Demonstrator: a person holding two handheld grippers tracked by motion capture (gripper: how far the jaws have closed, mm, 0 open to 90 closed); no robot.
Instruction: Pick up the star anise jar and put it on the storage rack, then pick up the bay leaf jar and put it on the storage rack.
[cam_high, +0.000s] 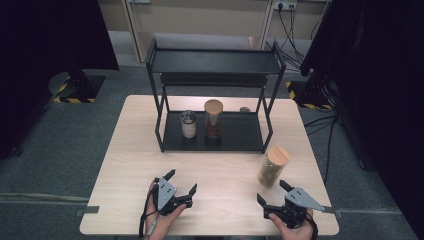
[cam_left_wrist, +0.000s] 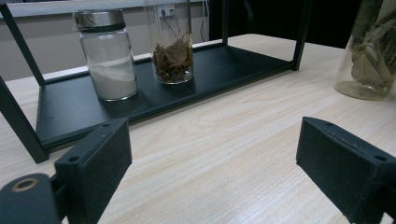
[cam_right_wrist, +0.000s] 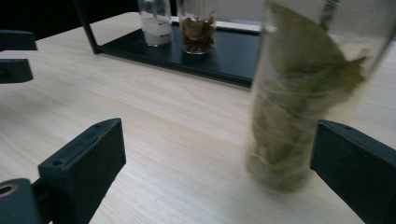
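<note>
While your right gripper (cam_high: 272, 192) rests at the near right of the table (cam_high: 130, 150), its jaws stand wide apart and grip nothing. The jar of leaves (cam_high: 272, 166), a tall glass jar with a wooden lid, stands upright on the table just beyond that gripper, outside the black shelf rack (cam_high: 157, 125) and near its right front leg. In the right gripper view, the jar of leaves (cam_right_wrist: 299, 107) stands ahead of the jaws, closer to the right-hand jaw; the picture does not show whether it touches either one.

Your left gripper (cam_high: 181, 182) sits at the near left, well apart from the jar of leaves, with its jaws equally spread and empty. In the left gripper view, the jaws point at bare table.

On the rack's lower shelf stand two jars side by side: a metal-lidded jar (cam_left_wrist: 108, 56) of white powder and a wooden-lidded jar (cam_high: 213, 119) of brown dried leaves.
</note>
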